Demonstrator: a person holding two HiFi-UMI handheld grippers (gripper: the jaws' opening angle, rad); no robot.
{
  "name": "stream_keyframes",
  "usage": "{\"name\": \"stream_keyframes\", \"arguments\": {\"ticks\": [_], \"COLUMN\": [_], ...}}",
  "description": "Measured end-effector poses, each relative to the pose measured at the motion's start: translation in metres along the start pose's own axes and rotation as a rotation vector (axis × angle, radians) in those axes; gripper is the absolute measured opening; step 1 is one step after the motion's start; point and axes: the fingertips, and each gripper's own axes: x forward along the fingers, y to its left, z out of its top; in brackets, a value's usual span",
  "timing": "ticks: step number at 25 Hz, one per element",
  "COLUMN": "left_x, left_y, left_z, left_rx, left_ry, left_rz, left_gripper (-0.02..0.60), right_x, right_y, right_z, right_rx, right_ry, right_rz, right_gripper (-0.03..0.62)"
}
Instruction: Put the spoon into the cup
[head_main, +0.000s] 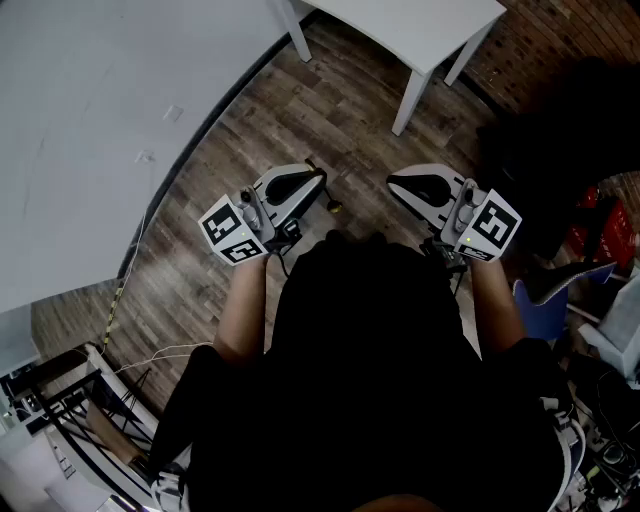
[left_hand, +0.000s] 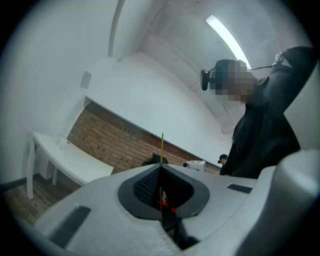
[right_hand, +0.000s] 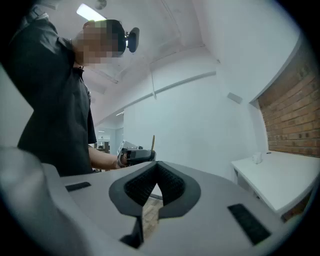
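Spoon? Can't tell, but the left gripper (head_main: 319, 187) has its jaws pressed on a thin yellowish stick (left_hand: 162, 142) that pokes out at 12 o'clock in its own view. The right gripper (head_main: 393, 184), at 3 o'clock from it, is squeezed together on nothing. Both hang above the wood floor (head_main: 250, 120).

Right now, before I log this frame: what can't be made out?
1. Cup: in no view; the table in the head view is cut off by the top edge.
2. Thin stick in the shut left gripper: edge-on in the left gripper view, tiny elsewhere; spoon or not, cannot tell. Lower end hidden between the jaws.
3. Small white item on the table, right gripper view: too small to name.
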Motion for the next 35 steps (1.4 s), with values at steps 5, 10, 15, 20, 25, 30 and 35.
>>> {"name": "stream_keyframes", "arguments": {"ticks": [5, 10, 15, 20, 25, 30, 35], "left_x": [0.012, 0.021, 0.03, 0.033, 0.031, 0.042, 0.037], "left_y": [-0.01, -0.015, -0.018, -0.017, -0.013, -0.013, -0.008], "left_z": [-0.008, -0.014, -0.014, -0.016, -0.022, -0.019, -0.018], "left_rx": [0.0, -0.004, -0.003, -0.01, -0.027, -0.057, -0.074], "left_ry": [0.004, 0.016, 0.007, 0.018, 0.032, -0.007, -0.013], "left_rz": [0.024, 0.037, 0.041, 0.053, 0.074, 0.086, 0.12], "left_gripper": [0.015, 0.015, 0.015, 0.015, 0.015, 0.015, 0.015], "right_x": [-0.014, -0.021, -0.031, -0.035, -0.035, -0.044, -0.046], "right_y": [-0.006, -0.008, -0.011, -0.014, -0.016, -0.016, -0.026], "right_z": [0.0, 0.005, 0.008, 0.007, 0.003, -0.001, -0.005], "right_rx": [0.004, 0.0, -0.024, -0.044, -0.048, -0.06, -0.04], "right_ry": [0.001, -0.037, -0.06, -0.047, -0.029, -0.006, -0.009], "right_rz": [0.038, 0.056, 0.067, 0.063, 0.07, 0.098, 0.054], "right_gripper": [0.006, 0.006, 0.006, 0.006, 0.006, 0.006, 0.006]}}
